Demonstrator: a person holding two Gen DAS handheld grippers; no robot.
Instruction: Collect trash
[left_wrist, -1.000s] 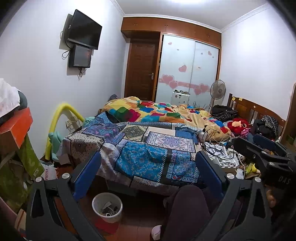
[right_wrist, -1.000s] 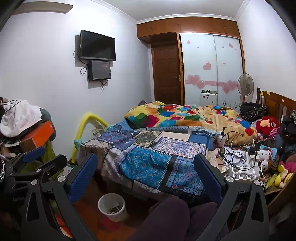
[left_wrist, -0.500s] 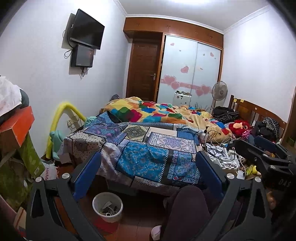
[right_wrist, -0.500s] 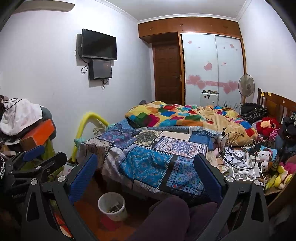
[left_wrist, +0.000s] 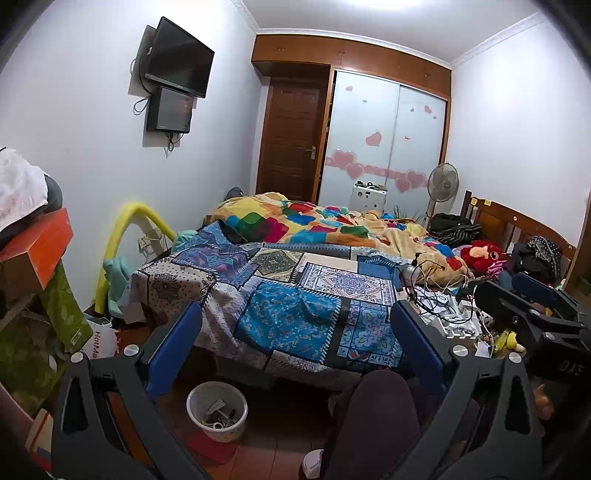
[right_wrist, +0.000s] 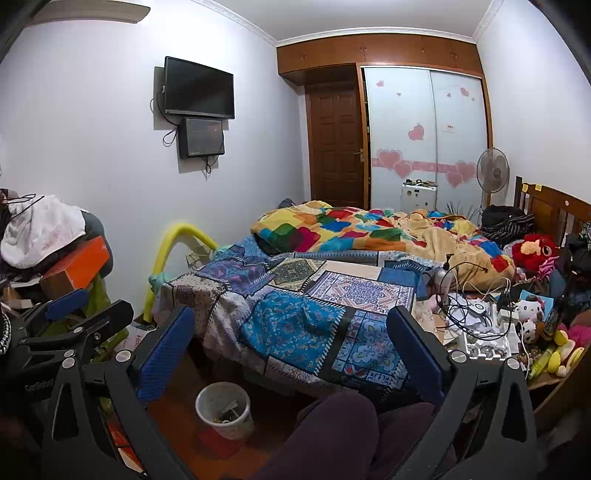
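Left to right: a stack of boxes (left_wrist: 40, 254) is sitting far left of the left claw (left_wrist: 295, 354), whose blue pads are standing wide apart and gripping nothing. A white bag (left_wrist: 96, 338) beside the left pad is showing red letters reading "HotMa", the rest hidden. Below and between the pads, on the floor, a white trash bin (left_wrist: 217, 410) is holding a few scraps; this is where collected trash is likely going. The patchwork bed (left_wrist: 295, 291) is filling the space ahead. Right of the pads, a tangle of cables (left_wrist: 439, 295) and small clutter are lying on the bed's near corner. The right claw (right_wrist: 291, 350) is likewise hanging spread and empty above the same bin (right_wrist: 224, 410); its body, seen far right in the left view, is bearing partly readable white lettering. Risk: a claw reaching into the clutter may snag the cables and drag attached items off the bed, or a low swing may tip the light bin.
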